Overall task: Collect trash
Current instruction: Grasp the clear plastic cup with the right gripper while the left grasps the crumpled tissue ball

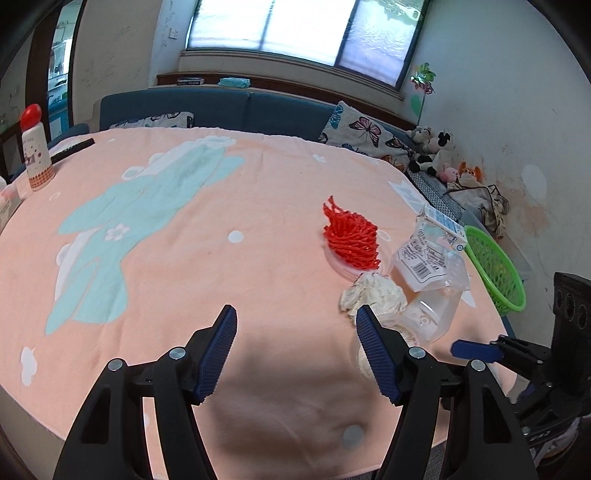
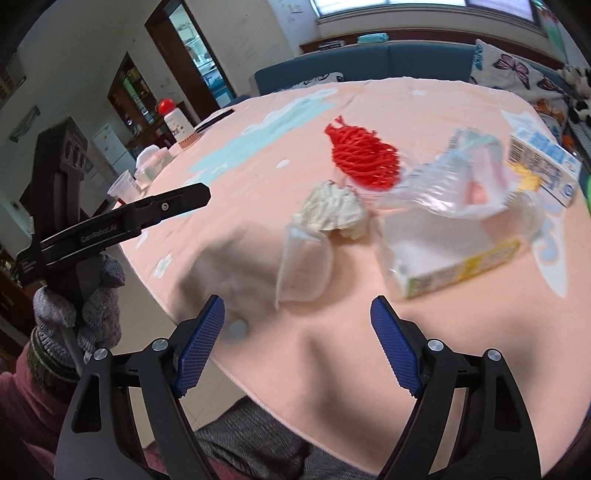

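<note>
1. While nothing was gripped, the right tool [image 2: 297, 325] hung spread above the tabletop [image 2: 424, 107] edge, lined up with a clear plastic cup [image 2: 303, 266] lying on its side.
2. Likewise spread and empty, the left tool [image 1: 297, 347] waited beside a crumpled paper wad [image 1: 373, 295].
3. Beyond lay red netting [image 1: 351, 238], crinkly wrappers [image 1: 424, 258] and cartons [image 2: 458, 266]; a green mesh basket [image 1: 495, 273], probably their destination, sat at the far rim.

Daylight is coming in from the window [image 1: 295, 33] past the tabletop's far edge; panes are blowing out white. Soft dark shadows are falling on the tabletop [image 1: 258, 206] at its near edge. Left wrist view is staying fairly sharp. Right wrist view is smearing with motion blur across the trash pile [image 2: 424, 206]. Fisheye is bending both frames, corners vignetting black.
</note>
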A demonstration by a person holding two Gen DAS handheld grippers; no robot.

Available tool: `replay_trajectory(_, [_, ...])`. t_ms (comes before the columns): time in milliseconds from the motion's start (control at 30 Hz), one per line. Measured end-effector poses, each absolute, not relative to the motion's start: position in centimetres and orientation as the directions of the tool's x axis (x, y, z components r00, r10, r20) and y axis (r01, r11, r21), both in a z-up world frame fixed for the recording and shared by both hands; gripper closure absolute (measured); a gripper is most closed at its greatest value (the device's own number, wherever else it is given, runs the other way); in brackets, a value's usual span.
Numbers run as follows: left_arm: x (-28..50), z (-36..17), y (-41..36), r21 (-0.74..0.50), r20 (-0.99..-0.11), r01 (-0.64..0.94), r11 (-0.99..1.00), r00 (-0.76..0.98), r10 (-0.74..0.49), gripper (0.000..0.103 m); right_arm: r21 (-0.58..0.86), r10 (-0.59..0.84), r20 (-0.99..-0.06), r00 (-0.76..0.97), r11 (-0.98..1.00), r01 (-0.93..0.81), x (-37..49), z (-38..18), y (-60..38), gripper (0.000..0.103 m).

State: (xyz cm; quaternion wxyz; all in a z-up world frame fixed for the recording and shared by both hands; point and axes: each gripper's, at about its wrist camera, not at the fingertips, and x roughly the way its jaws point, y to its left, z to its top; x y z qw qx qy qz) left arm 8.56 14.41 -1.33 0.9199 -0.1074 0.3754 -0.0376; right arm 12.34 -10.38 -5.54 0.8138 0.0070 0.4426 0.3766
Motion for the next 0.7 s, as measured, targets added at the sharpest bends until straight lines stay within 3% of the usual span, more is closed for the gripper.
replay_trajectory(400, [8.8, -2.0, 15.2, -0.255, -0.678, 0.007, 0.967, 0.712, -0.184, 0.038, 0.346, 0.576, -0.752, 0.32, 0.759, -0.552, 14.8, -7.8, -7.2, 0.036])
replay_trajectory(700, [9.7, -2.3, 14.3, -0.257, -0.683, 0.04, 0.966, 0.699, -0.211, 0.038, 0.388, 0.601, -0.743, 0.293, 0.745, -0.543, 15.1, -8.3, -7.2, 0.061])
